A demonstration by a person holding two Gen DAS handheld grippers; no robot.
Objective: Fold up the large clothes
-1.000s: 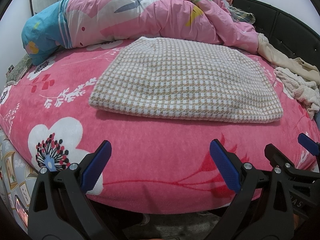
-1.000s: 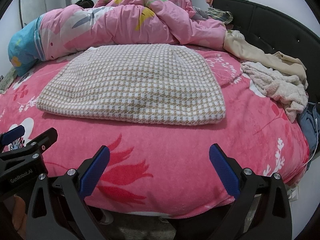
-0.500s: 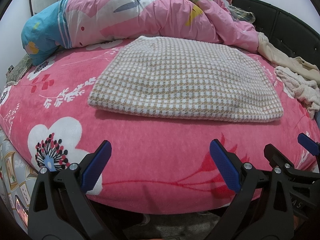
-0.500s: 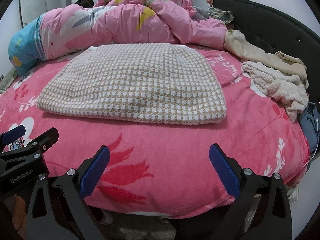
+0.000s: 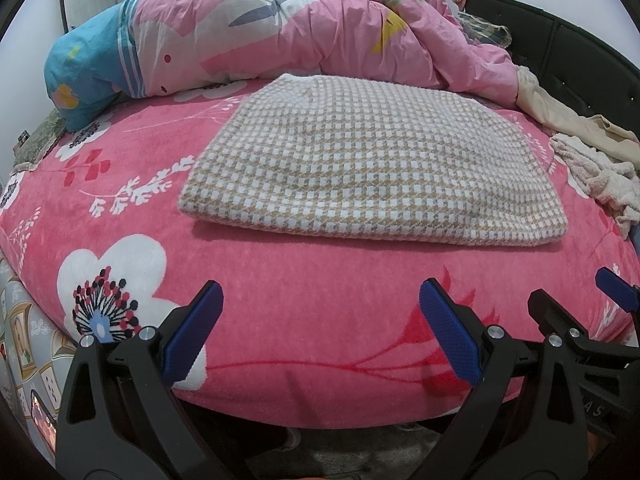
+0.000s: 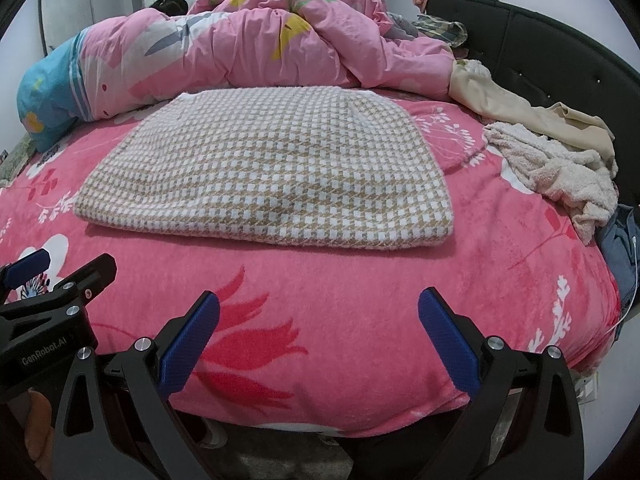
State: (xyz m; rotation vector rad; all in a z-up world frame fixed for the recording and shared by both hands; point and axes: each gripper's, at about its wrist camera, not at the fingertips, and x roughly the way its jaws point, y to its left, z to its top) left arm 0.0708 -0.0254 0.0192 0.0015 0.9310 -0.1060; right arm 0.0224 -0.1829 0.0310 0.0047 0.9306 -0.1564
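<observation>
A tan-and-white checked garment [image 5: 368, 164] [image 6: 272, 172] lies folded into a flat rectangle in the middle of the pink flowered bed cover [image 5: 304, 300] [image 6: 360, 292]. My left gripper [image 5: 320, 332] hovers open over the bed's near edge, well short of the garment, with nothing between its blue pads. My right gripper [image 6: 320, 336] is likewise open and empty at the near edge. Each gripper shows at the side of the other's view: the right gripper [image 5: 576, 312] and the left gripper [image 6: 60, 276].
A bunched pink quilt [image 5: 304, 28] [image 6: 256, 32] with a blue end lies behind the garment. Beige cloth [image 6: 520, 108] and a cream fluffy towel [image 5: 596, 172] [image 6: 560, 168] lie at the right by the black headboard [image 6: 560, 52]. Jeans [image 6: 620, 240] hang off the right edge.
Both grippers have drifted very slightly; the garment sits a touch higher in the views. Nothing was grasped or let go.
</observation>
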